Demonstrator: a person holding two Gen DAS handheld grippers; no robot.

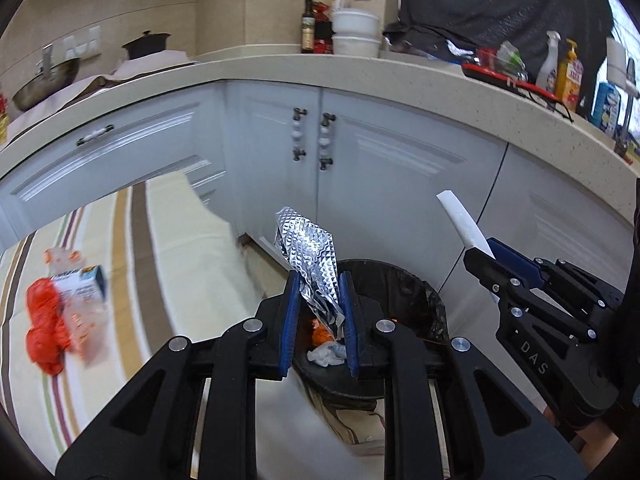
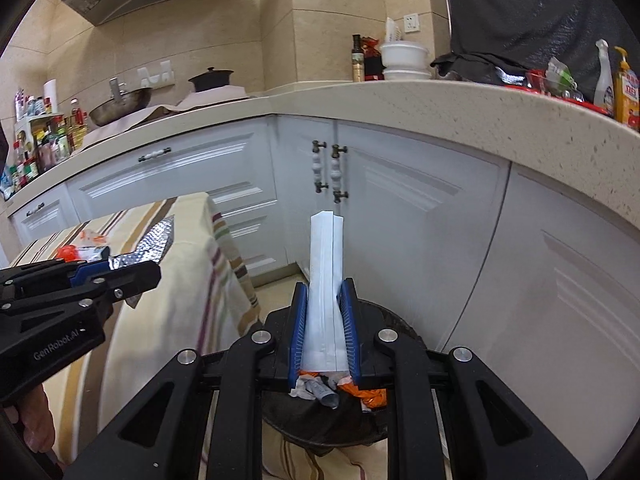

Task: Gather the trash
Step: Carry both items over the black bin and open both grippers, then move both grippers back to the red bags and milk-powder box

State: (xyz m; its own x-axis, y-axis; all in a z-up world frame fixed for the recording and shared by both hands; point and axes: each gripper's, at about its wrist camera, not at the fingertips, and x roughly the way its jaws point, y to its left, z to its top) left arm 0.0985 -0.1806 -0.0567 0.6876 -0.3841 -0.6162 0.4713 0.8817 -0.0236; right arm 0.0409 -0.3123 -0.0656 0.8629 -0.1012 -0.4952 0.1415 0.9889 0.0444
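Note:
My left gripper (image 1: 320, 280) is shut on a crumpled silver foil wrapper (image 1: 308, 248), held above the black-lined trash bin (image 1: 424, 292). From the right wrist view the same foil wrapper (image 2: 154, 242) sticks out of the left gripper (image 2: 138, 270) at the left, beside the table. My right gripper (image 2: 326, 292) is shut on a long folded white paper packet (image 2: 326, 264) standing upright over the trash bin (image 2: 396, 326). The white packet (image 1: 460, 220) and right gripper (image 1: 480, 258) also show at the right of the left wrist view. Orange and white scraps (image 2: 340, 392) lie in the bin.
A table with a striped cloth (image 1: 168, 240) stands left of the bin and carries an orange bag (image 1: 44, 324) and a small carton (image 1: 86, 284). White cabinets (image 1: 384, 160) under a curved counter (image 1: 360, 72) close off the back. Bottles, bowls and a wok sit on the counter.

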